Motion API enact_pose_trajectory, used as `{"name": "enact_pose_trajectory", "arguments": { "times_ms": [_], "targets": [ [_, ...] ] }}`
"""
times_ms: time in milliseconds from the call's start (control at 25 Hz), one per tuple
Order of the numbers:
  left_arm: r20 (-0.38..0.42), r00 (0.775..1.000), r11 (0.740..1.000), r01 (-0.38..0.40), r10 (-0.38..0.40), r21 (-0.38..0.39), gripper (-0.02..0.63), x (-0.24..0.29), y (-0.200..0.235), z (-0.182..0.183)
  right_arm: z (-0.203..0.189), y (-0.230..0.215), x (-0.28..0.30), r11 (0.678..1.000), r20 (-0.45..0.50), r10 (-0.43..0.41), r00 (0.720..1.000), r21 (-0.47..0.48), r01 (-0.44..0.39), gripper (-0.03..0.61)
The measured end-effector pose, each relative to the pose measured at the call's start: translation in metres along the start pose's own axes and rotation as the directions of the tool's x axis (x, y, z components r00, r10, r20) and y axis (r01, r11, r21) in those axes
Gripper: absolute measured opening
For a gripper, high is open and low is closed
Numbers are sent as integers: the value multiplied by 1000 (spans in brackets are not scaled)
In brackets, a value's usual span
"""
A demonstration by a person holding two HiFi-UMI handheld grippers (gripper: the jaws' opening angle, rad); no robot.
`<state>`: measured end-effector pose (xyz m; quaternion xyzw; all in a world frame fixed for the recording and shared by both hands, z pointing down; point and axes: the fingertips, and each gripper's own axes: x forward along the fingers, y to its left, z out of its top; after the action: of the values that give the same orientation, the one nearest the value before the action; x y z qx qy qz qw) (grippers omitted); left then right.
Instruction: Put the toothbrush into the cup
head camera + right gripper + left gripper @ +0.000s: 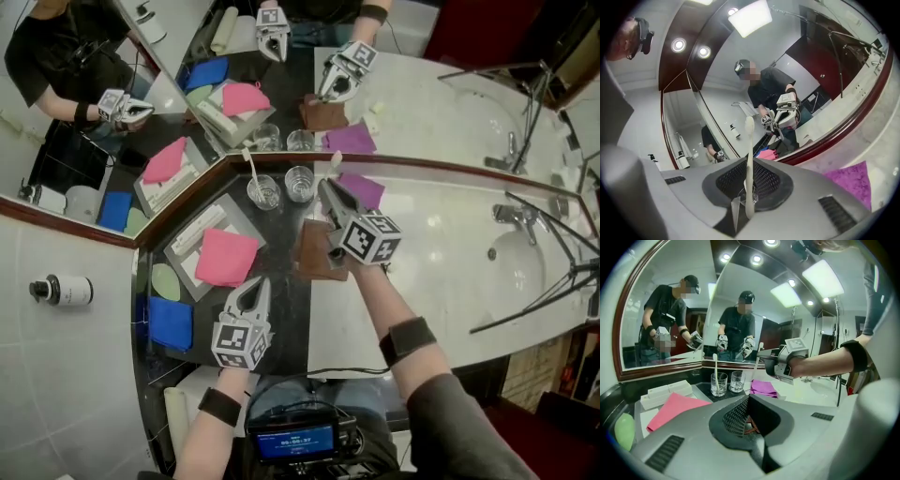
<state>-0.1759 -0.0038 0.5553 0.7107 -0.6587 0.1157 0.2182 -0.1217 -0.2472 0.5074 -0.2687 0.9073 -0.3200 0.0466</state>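
Right claw (746,199) pinching a white toothbrush (749,140) low on the handle, bristle end up, held clear of the worktop (431,225), just right of the empty cup (299,184). Neighbouring cup (263,192) with a second toothbrush (251,167) standing in it. Left claw (749,413) pressed together on nothing, low over the dark strip beside the pink cloth (227,256).

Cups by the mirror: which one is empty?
The cup on the right in the head view, beside the purple cloth. The left cup has a white toothbrush standing in it.
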Motion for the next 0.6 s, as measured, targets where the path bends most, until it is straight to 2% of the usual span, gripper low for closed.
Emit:
{"name": "enact_pose_trajectory", "arguments": {
  "times_ms": [280,600],
  "targets": [
    [1,999,999,37,-37,19,1,22,7,3,1,-20,36,998,79,-68,995,3,68,63],
    [11,999,999,43,-43,5,1,34,23,0,3,-24,67,995,90,-83,992,-50,88,62]
  ]
}}
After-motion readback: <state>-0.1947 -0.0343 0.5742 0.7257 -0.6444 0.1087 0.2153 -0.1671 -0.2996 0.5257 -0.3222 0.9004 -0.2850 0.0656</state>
